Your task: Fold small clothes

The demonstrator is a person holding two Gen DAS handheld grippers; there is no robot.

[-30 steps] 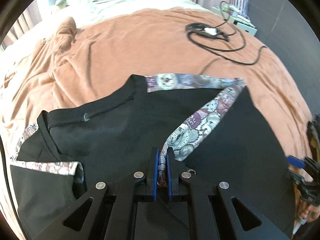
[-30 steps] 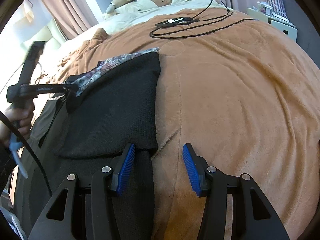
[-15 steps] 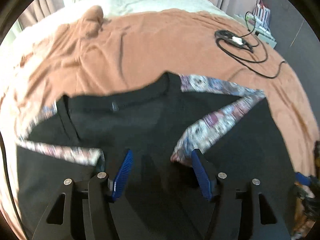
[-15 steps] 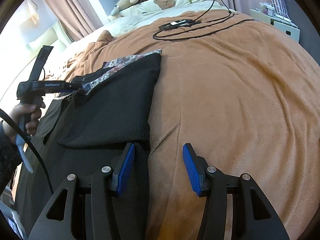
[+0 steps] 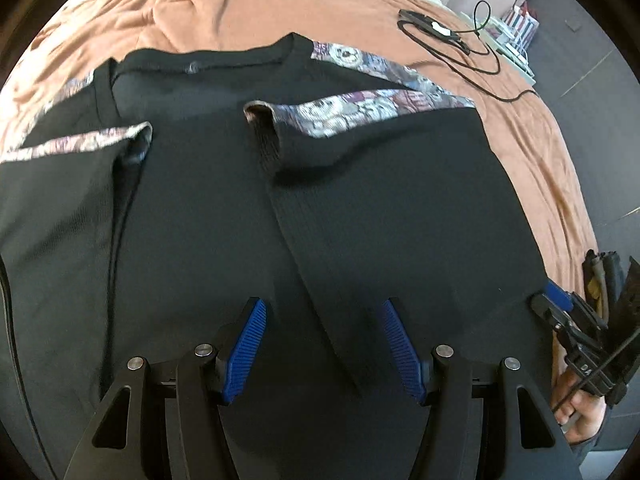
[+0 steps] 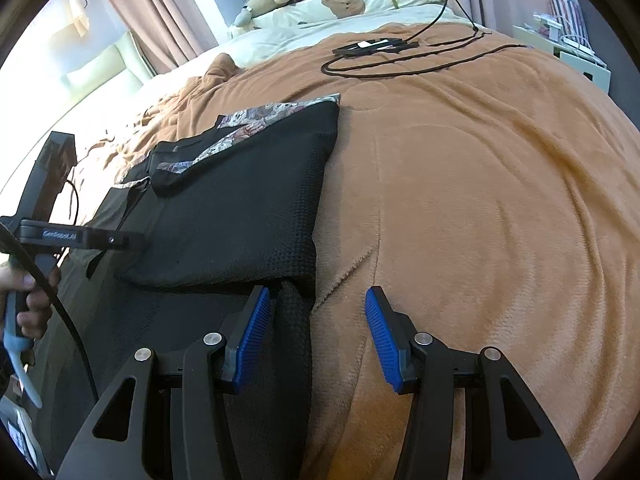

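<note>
A black top with patterned sleeve trim lies flat on a brown blanket. Its right sleeve is folded across the body, cuff near the middle. The other sleeve is folded in at the left. My left gripper hovers open over the lower body of the top with nothing between its fingers; the right wrist view shows it from the side. My right gripper stands open at the top's right edge. A fold of black cloth lies between its pads, unpressed.
A black cable with a charger lies on the blanket beyond the top. Pillows and plush toys sit at the head of the bed. A white side table stands at the right. Curtains hang at the left.
My left gripper let go of the patterned sleeve, opened wide and drew back toward the hem. The sleeve now lies flat across the body. The right gripper stayed put.
</note>
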